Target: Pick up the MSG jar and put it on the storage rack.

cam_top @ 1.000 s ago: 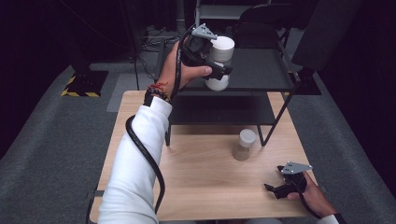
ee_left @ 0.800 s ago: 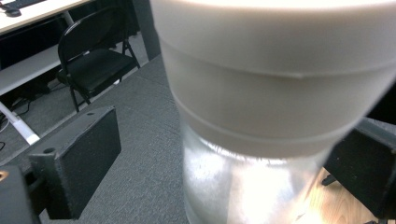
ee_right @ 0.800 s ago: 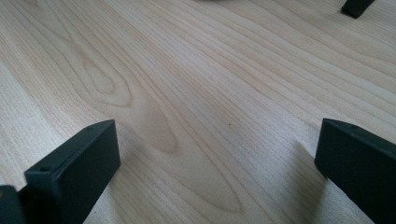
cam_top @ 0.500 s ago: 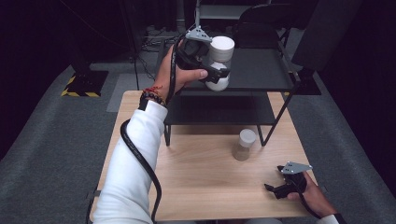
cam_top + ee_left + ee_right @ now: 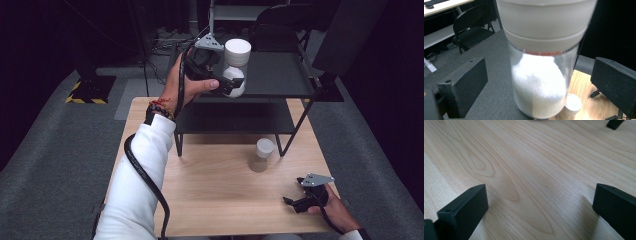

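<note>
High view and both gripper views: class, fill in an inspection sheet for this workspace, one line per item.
Surface: pale wooden table with a black two-tier metal shelf at its far end.
Job's things: clear jar of white powder with a white lid upright on the top tier; smaller white-lidded jar on the table.
Clutter: nothing seen.
Grippers: left gripper jaws have just opened, wide either side of the jar, pads apart from it; right gripper open, low over the table.
Cables: black cable along the white sleeve.
Surroundings: grey floor, black folding chair.
</note>
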`<state>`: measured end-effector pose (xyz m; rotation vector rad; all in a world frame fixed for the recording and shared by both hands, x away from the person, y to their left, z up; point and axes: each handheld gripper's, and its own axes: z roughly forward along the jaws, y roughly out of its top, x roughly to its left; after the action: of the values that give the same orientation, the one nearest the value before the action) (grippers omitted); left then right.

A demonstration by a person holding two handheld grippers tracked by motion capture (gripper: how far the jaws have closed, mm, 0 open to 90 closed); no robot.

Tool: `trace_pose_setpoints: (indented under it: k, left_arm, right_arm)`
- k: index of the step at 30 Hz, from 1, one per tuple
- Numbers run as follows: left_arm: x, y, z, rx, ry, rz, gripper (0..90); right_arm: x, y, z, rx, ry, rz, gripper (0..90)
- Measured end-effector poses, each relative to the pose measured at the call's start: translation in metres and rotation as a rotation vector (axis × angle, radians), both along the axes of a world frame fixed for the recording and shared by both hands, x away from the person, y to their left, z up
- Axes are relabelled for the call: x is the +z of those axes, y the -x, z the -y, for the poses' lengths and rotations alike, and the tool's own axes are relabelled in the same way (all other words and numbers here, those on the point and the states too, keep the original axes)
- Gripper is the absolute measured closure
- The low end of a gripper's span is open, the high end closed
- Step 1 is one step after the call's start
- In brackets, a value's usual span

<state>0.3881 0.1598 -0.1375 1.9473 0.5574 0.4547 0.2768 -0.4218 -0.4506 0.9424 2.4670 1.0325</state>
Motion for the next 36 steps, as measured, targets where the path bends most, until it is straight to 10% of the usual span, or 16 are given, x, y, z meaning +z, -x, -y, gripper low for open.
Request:
trace_pose_setpoints:
  k: [36]
  left_arm:
    - [-0.039,0.050,-0.033,0.000,-0.019,0.019,0.2]
  right_arm:
    - [0.000,0.000,0.000,0.001,0.000,0.001,0.0]
